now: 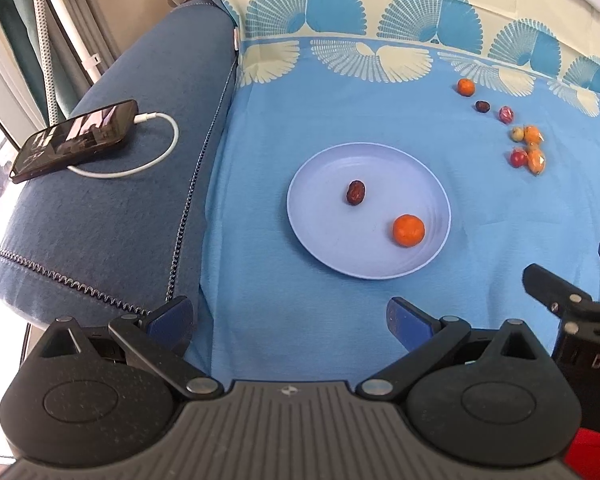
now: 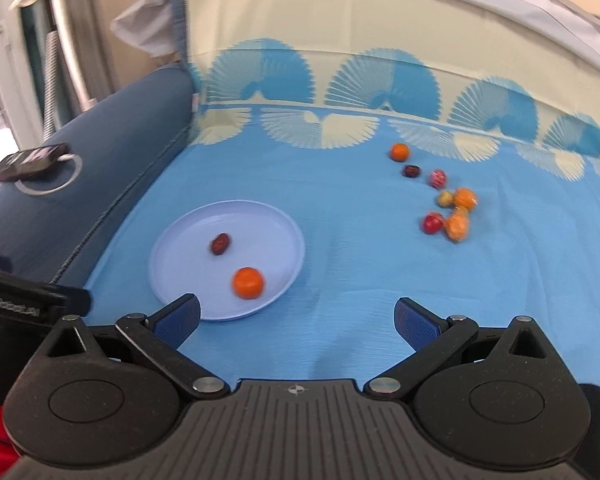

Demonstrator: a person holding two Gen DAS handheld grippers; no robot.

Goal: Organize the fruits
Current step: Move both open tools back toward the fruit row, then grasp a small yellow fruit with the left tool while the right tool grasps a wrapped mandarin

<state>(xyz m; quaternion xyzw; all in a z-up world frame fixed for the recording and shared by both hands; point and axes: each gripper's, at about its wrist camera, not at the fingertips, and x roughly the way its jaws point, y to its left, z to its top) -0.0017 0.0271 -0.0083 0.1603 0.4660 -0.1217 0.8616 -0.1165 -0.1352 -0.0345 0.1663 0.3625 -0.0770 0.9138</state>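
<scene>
Sizing up the next pick, both views:

Plate status: plate [image 1: 320,248] holds one tangerine [image 1: 408,230] and one dark date [image 1: 356,192], apart from each other.

Loose fruit: cluster [image 2: 448,210] on the blue cloth [image 2: 360,272], well apart from the plate, toward the far right. Far-to-near order: orange [image 2: 399,152], dark date [image 2: 411,171], wrapped pinkish one [image 2: 438,178], then a tight group of yellowish, orange and red pieces, some touching.

Key relation: cluster lies ahead and right of both grippers; plate lies ahead-left of the right one, dead ahead of the left one.

Nearer gripper: right gripper [image 2: 296,320], judging by the angle. Its view is slightly blurred.

Right fingers: spread wide, nothing between them; left pad overlaps the plate's near rim in the picture, height above it unclear.

Left gripper [image 1: 288,320]: fingers spread, empty, near edge of cloth short of the plate.

Long axis: dates are oblong, axis in the cluster too small to read; the rest are roundish, so approach angle matters little.

Next move, my guess: right gripper goes forward-right to the near red piece [image 2: 432,223].

Risk: neighbours touch, so closing could nudge them.
</scene>
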